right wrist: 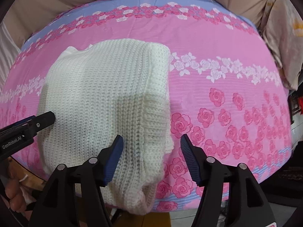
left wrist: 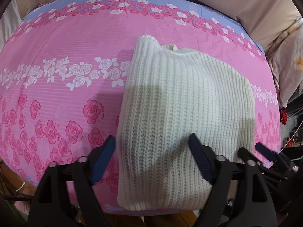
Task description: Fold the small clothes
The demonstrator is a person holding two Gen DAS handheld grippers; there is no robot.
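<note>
The white knit sweater (left wrist: pixel 181 117) lies on the pink floral bedspread (left wrist: pixel 56 71), its sides apparently already folded in. Both the left gripper (left wrist: pixel 151 147) and right gripper (right wrist: pixel 151 147) hover spread over its near hem, gripping nothing. The next move is likely pinching that hem and folding it toward the far collar.

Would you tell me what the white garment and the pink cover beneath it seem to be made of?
White garment: chunky rib-knit yarn, likely wool or acrylic; raised vertical ribs show, matte and soft.
Pink cover: thin woven printed fabric, probably cotton or polyester; fine horizontal lines, printed roses, slight sheen.
</note>
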